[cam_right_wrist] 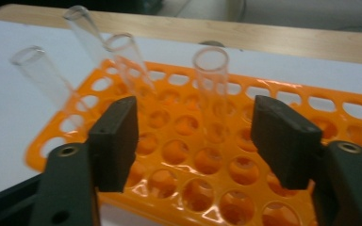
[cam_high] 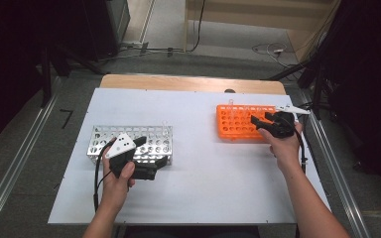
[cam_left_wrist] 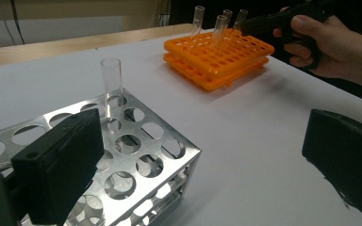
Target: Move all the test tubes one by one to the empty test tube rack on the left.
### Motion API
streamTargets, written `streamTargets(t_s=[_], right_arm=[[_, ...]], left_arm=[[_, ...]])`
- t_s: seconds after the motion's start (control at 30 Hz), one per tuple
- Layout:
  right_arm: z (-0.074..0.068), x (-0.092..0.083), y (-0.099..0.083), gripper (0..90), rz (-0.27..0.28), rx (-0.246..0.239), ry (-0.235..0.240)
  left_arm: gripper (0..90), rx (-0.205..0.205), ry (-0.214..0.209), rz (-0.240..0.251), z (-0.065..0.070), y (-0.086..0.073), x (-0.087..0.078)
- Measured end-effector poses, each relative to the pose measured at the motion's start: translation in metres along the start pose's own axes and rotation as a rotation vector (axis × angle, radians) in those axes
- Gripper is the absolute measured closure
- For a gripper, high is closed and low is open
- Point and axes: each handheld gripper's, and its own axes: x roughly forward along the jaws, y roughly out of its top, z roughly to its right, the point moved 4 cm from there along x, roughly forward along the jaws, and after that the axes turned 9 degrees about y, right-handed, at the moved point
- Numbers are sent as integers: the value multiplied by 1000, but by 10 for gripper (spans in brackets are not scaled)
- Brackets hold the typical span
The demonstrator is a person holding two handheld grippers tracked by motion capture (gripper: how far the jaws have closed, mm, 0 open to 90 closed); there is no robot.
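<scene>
Orange tube rack is lying under the right gripper, whose jaws are standing half open around a glass test tube (not touching it); left gripper is gaping empty beside the metal rack.

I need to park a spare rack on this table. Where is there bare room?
The widest bare patch lies between the metal rack and the orange rack, running to the table's near edge. The far left corner is bare too. It is crowded around each rack, where the grippers work.
</scene>
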Motion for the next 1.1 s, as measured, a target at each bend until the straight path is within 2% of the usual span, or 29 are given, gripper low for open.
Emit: streamTargets(t_s=[0.07, 0.1, 0.13, 0.27, 0.33, 0.47, 0.67, 0.77, 0.83, 0.93, 1.1], right_arm=[[7, 8, -4, 399, -15, 22, -24], [7, 8, -4, 399, -15, 22, -24], [12, 13, -6, 452, -15, 34, -17], [16, 17, -7, 516, 4, 33, -6], [18, 20, -7, 589, 26, 39, 29], [20, 25, -10, 627, 32, 48, 30], [18, 30, -10, 693, 51, 27, 10], [18, 31, -9, 732, 55, 16, -22], [18, 31, -9, 735, 57, 23, -26], [18, 28, -8, 738, 68, 32, -20], [13, 14, 0, 738, 115, 9, -22]], left_arm=[[0, -3, -8, 4, 1, 0, 1], [0, -3, -8, 4, 1, 0, 1], [0, 3, -7, 0, 1, -1, 2], [0, 7, -5, -2, 0, -1, 2], [0, 7, -3, -5, -1, -1, 2], [13, 0, -9, -2, -1, -1, 3], [14, -5, -16, 0, -1, -1, 5], [27, 3, -18, -2, 0, -2, 5], [35, 6, -20, -2, 0, -2, 5], [41, 6, -31, -3, 2, -2, 5], [41, 11, -41, -9, 4, -1, 6]])
